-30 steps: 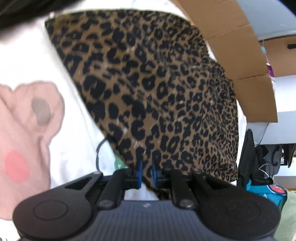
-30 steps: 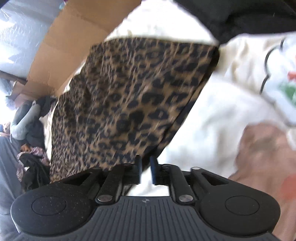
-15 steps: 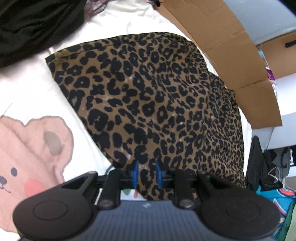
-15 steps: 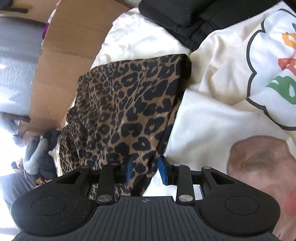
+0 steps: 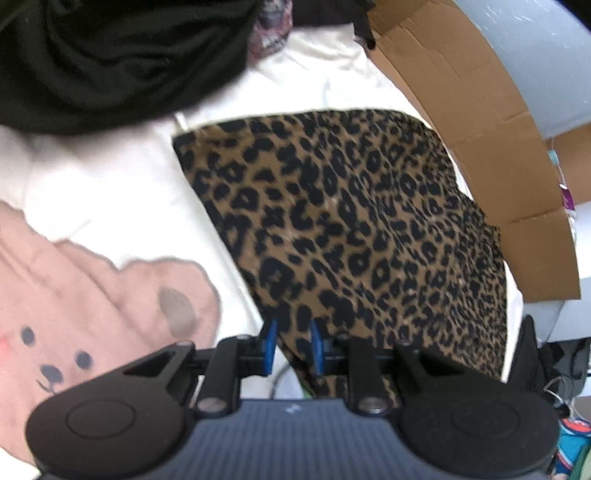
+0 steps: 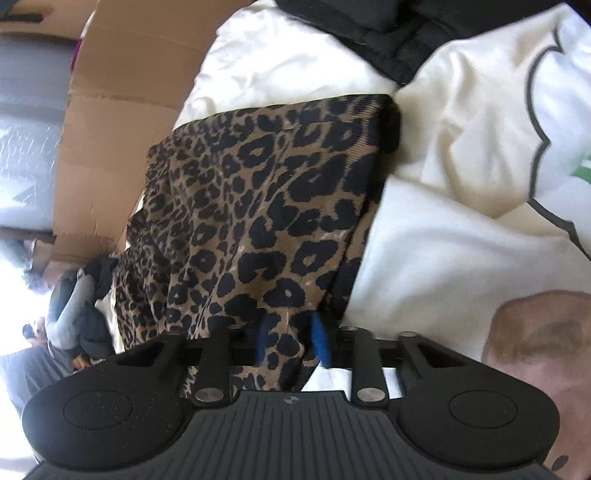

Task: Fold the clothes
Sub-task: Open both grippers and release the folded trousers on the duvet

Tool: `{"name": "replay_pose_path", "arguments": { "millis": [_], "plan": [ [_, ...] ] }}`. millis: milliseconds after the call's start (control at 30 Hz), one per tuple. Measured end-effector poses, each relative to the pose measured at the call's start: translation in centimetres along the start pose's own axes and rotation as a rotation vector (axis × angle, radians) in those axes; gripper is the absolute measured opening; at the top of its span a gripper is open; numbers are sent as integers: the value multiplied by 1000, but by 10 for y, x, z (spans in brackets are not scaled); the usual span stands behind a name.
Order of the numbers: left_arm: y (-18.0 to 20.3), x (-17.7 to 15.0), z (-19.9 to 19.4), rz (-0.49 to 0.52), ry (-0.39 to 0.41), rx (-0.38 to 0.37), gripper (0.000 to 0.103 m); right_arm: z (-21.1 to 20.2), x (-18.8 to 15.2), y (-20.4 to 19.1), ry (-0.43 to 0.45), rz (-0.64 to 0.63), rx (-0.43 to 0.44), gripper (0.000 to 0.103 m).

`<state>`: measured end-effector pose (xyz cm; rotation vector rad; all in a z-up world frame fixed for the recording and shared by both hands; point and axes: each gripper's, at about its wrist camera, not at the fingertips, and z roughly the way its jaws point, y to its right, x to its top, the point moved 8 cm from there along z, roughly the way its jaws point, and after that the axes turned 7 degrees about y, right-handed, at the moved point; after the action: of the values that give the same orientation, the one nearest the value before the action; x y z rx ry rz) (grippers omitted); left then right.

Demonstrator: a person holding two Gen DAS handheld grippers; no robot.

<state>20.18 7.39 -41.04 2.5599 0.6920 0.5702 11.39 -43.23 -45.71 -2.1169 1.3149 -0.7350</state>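
Observation:
A leopard-print garment lies spread flat on a white blanket printed with a pink bear. My left gripper hovers over the garment's near corner. Its blue pads stand apart without pressing, and the cloth's edge runs under the gap. In the right wrist view the same garment reaches down to my right gripper. Its jaws are closing, and a bunched fold of the near edge fills the space between the blue pads.
A heap of black clothing lies beyond the garment, also black clothing. A cardboard sheet borders the bed's far side, the same cardboard. Dark and grey clothes are piled off the bed's edge.
My left gripper's pads have widened and it has drawn back from the garment. My right gripper opened, sank onto the near edge, and now has the cloth gathered between its pads.

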Motion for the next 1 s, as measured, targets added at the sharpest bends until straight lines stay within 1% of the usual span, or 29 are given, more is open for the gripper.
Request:
{"name": "replay_pose_path", "arguments": {
  "millis": [133,267,433,533,633,700,800,933,1000],
  "plan": [
    [-1,8,0,-2,18,11,20,-6,3,1,13,-29,-16,0],
    [5,13,0,20,34,6,20,-19,4,6,35,-33,-31,0],
    [12,19,5,52,45,-6,20,-27,0,4,43,-68,-18,0],
    [12,19,12,36,33,-4,20,-28,2,6,56,-83,-46,0],
    [13,19,19,53,26,0,21,-23,2,13,36,-78,-65,0],
    [13,19,24,64,21,6,21,-21,3,16,33,-77,-95,0],
    [12,21,29,76,22,15,21,-27,10,18,61,-73,-99,1],
    [2,23,35,90,13,63,20,-37,20,15,106,-93,-102,2],
    [-3,22,36,98,5,83,17,-43,28,12,138,-118,-106,6]
  ]
}}
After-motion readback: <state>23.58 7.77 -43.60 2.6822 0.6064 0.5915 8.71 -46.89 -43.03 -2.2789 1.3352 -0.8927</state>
